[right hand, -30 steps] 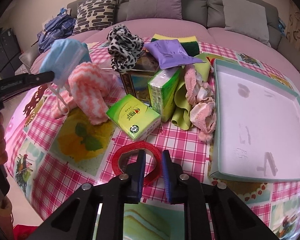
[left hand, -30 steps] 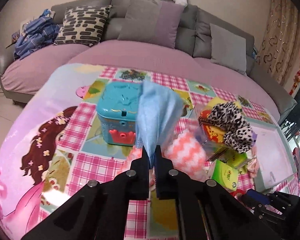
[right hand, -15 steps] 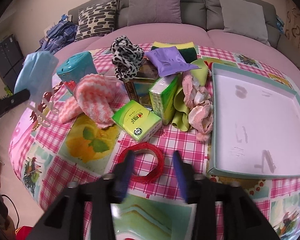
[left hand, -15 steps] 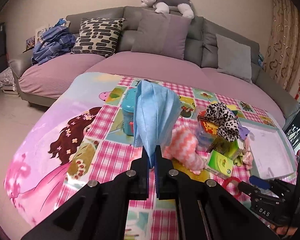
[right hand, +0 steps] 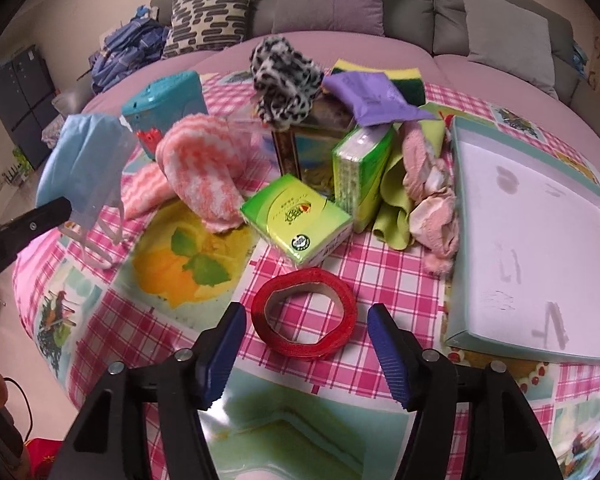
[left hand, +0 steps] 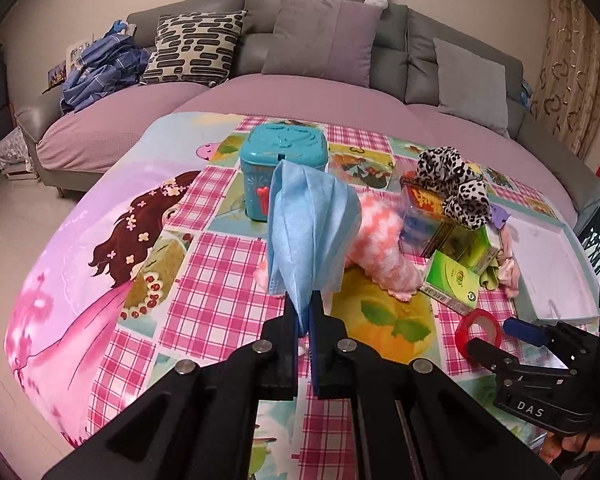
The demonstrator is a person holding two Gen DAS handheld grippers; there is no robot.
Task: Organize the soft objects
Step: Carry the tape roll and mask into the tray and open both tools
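Two black fingers (left hand: 290, 332) of the left gripper (left hand: 305, 320) are pressed together on the lower edge of a blue face mask (left hand: 310, 236), which stands up from them above the table (left hand: 204, 280). At the right edge of this view the right gripper (left hand: 496, 340) carries the letters "DAS" beside a red tape roll (left hand: 480, 330).

From the right wrist, the blue-padded fingers (right hand: 224, 354) have just been opening and stand wide apart, the tape roll (right hand: 304, 314) lying between them untouched. A green tissue pack (right hand: 296, 216) bears a round logo; its print is too small to read. The mask (right hand: 80, 164) hangs at the left, over the table's edge.
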